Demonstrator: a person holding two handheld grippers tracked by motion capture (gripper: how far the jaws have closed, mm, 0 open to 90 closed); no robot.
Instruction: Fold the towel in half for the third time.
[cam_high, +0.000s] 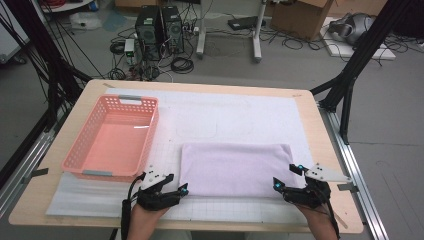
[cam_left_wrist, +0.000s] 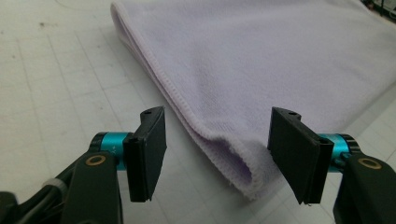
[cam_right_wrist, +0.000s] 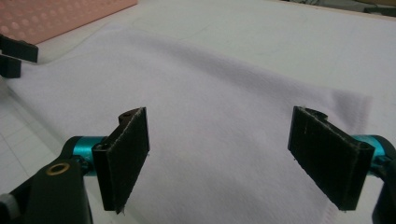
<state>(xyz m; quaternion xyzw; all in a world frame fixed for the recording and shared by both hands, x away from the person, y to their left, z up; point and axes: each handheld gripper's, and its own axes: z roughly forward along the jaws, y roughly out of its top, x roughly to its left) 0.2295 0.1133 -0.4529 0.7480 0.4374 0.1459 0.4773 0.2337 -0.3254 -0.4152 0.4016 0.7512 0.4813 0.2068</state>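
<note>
The table carries a white gridded mat, a pink basket at the left and, near the front edge, a lilac towel lying folded and flat. The step looks like taking its two near corners for another fold. The left gripper stands with jaws wide around the near-left corner; the right gripper has jaws wide over the near-right corner. Best lower each until one jaw slips under every layer, then close both together and lift evenly.
</note>
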